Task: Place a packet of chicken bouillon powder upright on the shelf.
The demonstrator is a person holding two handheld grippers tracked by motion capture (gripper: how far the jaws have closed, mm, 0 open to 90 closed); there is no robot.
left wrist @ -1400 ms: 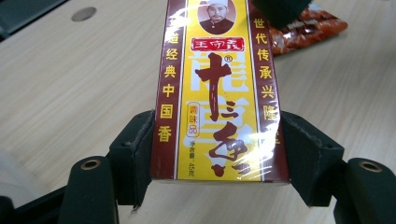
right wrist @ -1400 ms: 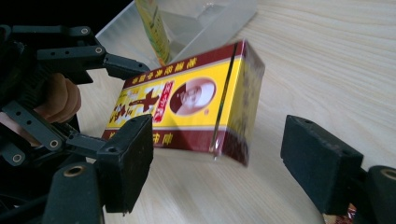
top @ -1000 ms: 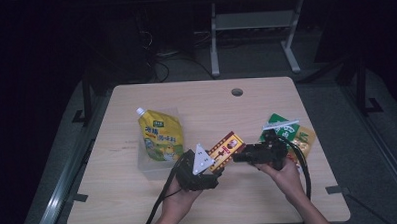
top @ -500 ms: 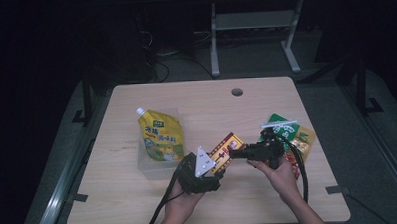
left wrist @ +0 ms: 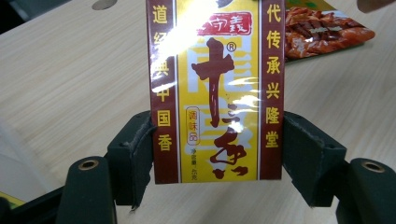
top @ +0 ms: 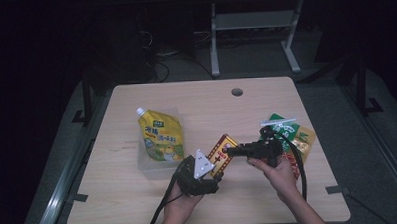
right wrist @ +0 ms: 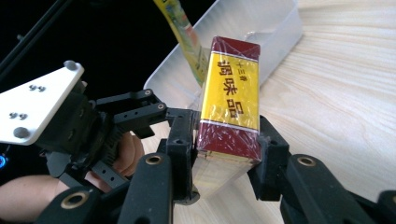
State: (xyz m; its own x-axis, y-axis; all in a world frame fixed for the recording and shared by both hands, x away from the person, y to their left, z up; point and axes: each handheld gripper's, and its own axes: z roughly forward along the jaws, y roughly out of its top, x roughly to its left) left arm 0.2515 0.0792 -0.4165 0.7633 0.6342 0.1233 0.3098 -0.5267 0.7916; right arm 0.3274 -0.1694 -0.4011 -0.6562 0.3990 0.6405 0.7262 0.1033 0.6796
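Wood-grain tabletop (top: 196, 99), pale and matte, carries a round cable hole (top: 237, 92) near its far edge and sits in a dark room; behind it stand a white metal frame (top: 254, 35) and loose cables on a grey floor (top: 175, 63). The red-and-yellow seasoning box (top: 222, 154) is held just above the table's near middle, between both tools. The left gripper (top: 205, 178) is clamped on the box's 2 long sides, its pads pressed against the wrapper in the left gripper view (left wrist: 217, 88). The right gripper (top: 230, 150) has just been closing its jaws, and in the right gripper view its pads grip the box's dark red end (right wrist: 229, 112). A clear plastic tub (top: 160, 161) lies to the left of the box, with a yellow spouted pouch (top: 160, 136) resting on it. Green and orange snack packets (top: 295, 136) lie at the right, behind the right hand (top: 278, 171).
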